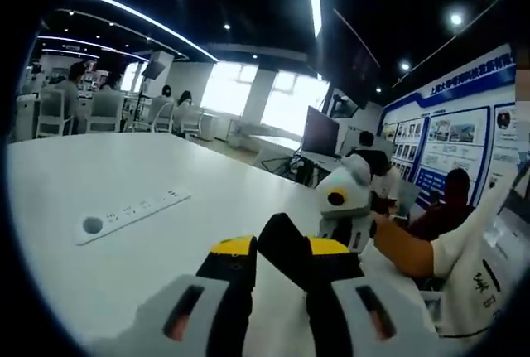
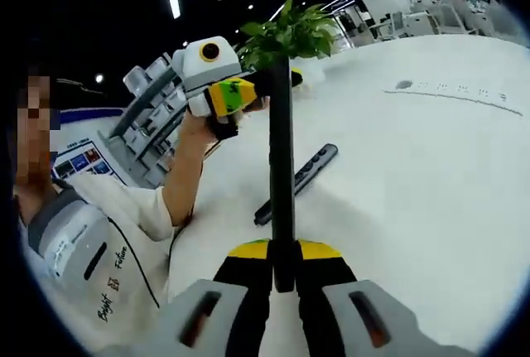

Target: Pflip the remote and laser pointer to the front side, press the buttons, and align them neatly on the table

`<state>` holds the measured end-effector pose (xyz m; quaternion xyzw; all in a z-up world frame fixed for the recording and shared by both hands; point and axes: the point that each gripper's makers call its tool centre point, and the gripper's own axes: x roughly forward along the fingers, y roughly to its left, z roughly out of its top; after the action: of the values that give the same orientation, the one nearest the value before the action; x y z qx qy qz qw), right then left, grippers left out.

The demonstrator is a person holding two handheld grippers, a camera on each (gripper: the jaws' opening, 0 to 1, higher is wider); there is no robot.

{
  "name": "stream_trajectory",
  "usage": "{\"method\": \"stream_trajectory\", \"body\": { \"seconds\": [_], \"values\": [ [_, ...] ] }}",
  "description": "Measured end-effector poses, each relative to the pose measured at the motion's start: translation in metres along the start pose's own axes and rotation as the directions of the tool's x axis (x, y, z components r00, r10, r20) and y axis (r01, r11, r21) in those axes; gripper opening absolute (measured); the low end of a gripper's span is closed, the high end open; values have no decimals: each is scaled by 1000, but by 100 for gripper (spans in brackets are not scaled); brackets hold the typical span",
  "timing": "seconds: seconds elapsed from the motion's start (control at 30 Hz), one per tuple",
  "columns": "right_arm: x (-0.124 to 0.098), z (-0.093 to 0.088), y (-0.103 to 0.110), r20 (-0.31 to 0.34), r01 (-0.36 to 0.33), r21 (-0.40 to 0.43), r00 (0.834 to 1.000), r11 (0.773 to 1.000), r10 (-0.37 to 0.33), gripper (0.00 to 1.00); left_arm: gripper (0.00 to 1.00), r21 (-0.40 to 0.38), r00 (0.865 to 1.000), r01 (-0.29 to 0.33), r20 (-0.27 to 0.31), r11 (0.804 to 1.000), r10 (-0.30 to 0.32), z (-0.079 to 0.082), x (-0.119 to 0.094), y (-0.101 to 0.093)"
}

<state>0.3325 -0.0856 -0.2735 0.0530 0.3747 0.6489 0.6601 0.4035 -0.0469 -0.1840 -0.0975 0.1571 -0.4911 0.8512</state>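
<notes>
Our right tongs grip a slim black laser pointer, long axis straight up along the jaws, with the left tongs pinched on its far tip. The remote lies on the bench just behind it, slanting away, nearer our right tongs

On the table, the remote lies behind the held, probably upright laser pointer.

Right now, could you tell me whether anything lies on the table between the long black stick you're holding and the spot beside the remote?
Nothing visible does: the stick is clamped in the right gripper, and the table around the remote looks bare.
</notes>
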Motion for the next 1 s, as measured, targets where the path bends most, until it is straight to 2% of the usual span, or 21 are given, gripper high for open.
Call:
{"method": "stream_trajectory", "body": {
  "seconds": [0.07,0.33,0.37,0.47,0.63,0.93,1.0],
  "values": [
    [1,0,1,30,-40,5,999,999,39,13,24,-29,1000,11,16,1000,-11,2,0,-2],
    [5,-1,7,78,-77,-11,994,997,78,13,24,-77,997,57,51,995,-53,8,3,-11],
    [6,0,9,96,-95,-13,991,995,96,13,24,-110,994,91,74,990,-83,11,2,-17],
    [8,1,19,134,-174,-14,975,985,175,13,24,-148,988,129,98,981,-116,15,2,-23],
    [9,3,24,141,-192,-44,970,980,196,13,20,-195,981,166,131,967,-142,18,1,-26],
    [11,8,27,161,-170,-70,971,983,180,13,19,-221,966,226,175,949,-189,18,2,-30],
    [11,10,32,169,-194,-73,964,978,204,13,18,-235,963,238,182,943,-197,18,3,-29]
  ]
}}
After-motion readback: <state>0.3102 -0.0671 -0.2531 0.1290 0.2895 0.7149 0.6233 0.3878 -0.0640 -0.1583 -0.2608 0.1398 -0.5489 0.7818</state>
